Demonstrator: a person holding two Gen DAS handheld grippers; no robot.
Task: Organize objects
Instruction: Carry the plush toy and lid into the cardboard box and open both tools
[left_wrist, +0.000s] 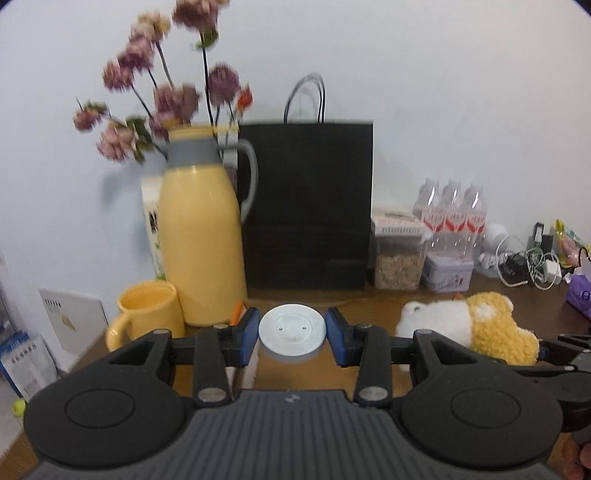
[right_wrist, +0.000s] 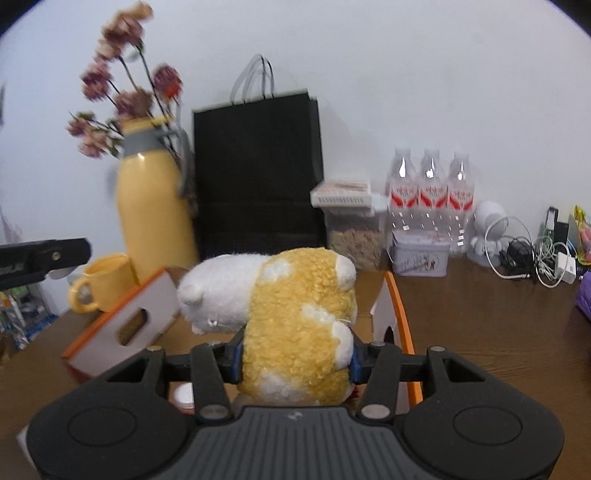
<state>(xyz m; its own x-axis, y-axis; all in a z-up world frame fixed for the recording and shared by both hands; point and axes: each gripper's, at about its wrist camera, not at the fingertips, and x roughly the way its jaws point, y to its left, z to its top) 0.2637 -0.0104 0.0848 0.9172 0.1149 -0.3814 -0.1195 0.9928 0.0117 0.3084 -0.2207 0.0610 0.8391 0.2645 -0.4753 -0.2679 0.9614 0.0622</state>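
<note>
My left gripper (left_wrist: 291, 334) is shut on a round white lid-like disc (left_wrist: 291, 329), its blue pads pressing both sides, held above the wooden table (left_wrist: 369, 306). My right gripper (right_wrist: 295, 356) is shut on a yellow and white plush toy (right_wrist: 295, 317), which sticks out forward above an open white box with orange edges (right_wrist: 122, 321). The same plush toy (left_wrist: 469, 328) shows in the left wrist view to the right of the disc. The left gripper's black arm (right_wrist: 44, 254) enters the right wrist view at the left edge.
Along the wall stand a yellow jug (left_wrist: 201, 243) with pink flowers, a yellow mug (left_wrist: 147, 314), a black paper bag (left_wrist: 306, 206), a clear food container (left_wrist: 399, 254), a lilac tin (left_wrist: 447, 273), three water bottles (left_wrist: 452, 214) and tangled cables (left_wrist: 524, 266).
</note>
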